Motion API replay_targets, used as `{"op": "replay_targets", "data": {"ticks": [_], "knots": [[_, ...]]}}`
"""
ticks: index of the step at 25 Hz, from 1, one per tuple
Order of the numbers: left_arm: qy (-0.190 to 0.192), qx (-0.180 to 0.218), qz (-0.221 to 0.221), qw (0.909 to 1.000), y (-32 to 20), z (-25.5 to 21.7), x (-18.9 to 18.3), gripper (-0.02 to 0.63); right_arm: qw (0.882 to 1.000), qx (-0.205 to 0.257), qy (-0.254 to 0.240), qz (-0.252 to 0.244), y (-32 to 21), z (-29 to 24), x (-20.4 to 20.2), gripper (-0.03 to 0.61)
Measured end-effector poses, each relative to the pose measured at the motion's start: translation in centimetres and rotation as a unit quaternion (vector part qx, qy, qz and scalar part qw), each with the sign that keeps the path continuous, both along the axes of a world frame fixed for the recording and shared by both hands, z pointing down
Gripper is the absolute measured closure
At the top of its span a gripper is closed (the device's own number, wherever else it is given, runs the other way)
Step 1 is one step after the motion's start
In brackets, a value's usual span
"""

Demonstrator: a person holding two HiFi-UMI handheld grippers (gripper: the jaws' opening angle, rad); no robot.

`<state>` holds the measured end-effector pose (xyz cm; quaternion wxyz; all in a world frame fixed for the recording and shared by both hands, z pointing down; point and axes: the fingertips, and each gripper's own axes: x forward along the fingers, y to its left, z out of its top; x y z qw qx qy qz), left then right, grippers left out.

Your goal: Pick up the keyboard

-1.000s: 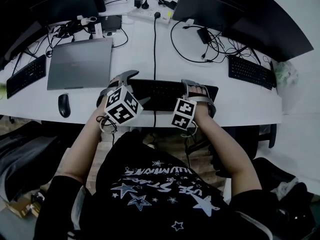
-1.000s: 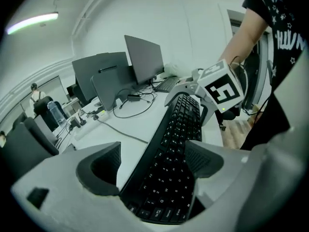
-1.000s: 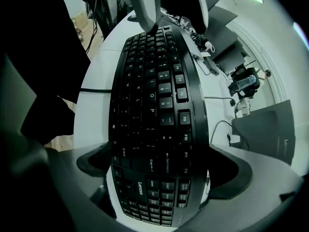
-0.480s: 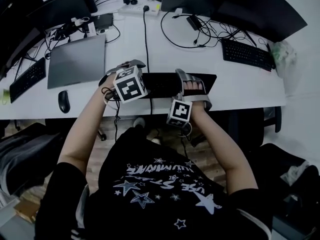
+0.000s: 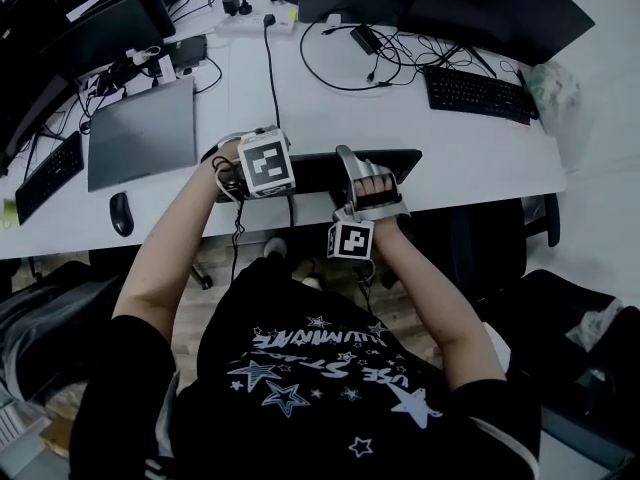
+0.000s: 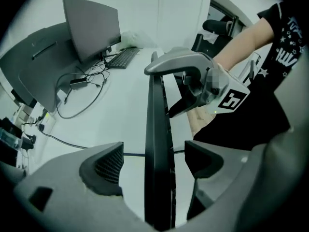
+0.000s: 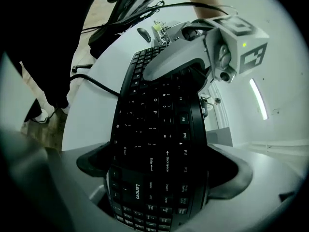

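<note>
At the near edge of the desk [image 5: 480, 163] the black keyboard [image 5: 315, 171] lies with its long axis from 9 to 3 o'clock. The left gripper [image 6: 155, 164] straddles its left end, jaws apart, with a slim gap on either side. The right gripper [image 7: 161, 168] is clamped across the right end. A cable [image 5: 272, 78] runs off to 12 o'clock. A closed laptop [image 5: 140, 133] and a mouse [image 5: 121, 213] sit at 9 o'clock, and a second keyboard [image 5: 478, 95] at 2.

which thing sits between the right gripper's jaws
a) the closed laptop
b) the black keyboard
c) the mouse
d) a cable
b: in the right gripper view the keyboard, keys up, fills the space between the jaws of the right gripper, with one jaw against each of its long edges.
</note>
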<state>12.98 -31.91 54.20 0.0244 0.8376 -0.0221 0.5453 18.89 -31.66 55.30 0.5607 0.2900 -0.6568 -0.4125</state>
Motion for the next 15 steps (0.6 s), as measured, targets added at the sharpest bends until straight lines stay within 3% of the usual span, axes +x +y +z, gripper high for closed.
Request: {"op": "replay_targets", "data": {"ticks": [2,3,5,8,11,13,15], "knots": [[-0.026,-0.027,0.008,0.9993,1.4,0.8,-0.3,0.213,1.000,0.020,-0.005,-0.007,0.3,-0.1,0.0,0.002],[-0.044,-0.029,0.017,0.9985,1.9,1.3,-0.5,0.247,1.000,0.026,-0.007,-0.009,0.4,-0.1,0.1,0.002],[-0.083,-0.012,0.040,0.9957,2.6,2.5,-1.2,0.396,0.999,0.031,-0.010,-0.010,0.6,0.0,0.2,0.002],[-0.115,0.010,0.055,0.9919,2.9,3.3,-1.6,0.413,0.999,0.043,-0.014,-0.015,0.8,-0.4,0.3,0.003],[-0.122,0.002,0.053,0.9911,3.4,3.1,-1.6,0.443,0.998,0.052,-0.034,-0.016,1.3,-1.1,0.4,0.003],[-0.124,-0.003,0.051,0.9910,4.1,3.0,-1.6,0.505,0.997,0.050,-0.057,0.002,1.8,-1.5,1.0,0.003],[-0.124,-0.005,0.030,0.9919,4.4,2.9,-1.6,0.517,0.996,0.046,-0.079,0.024,2.4,-1.7,2.1,0.003]]}}
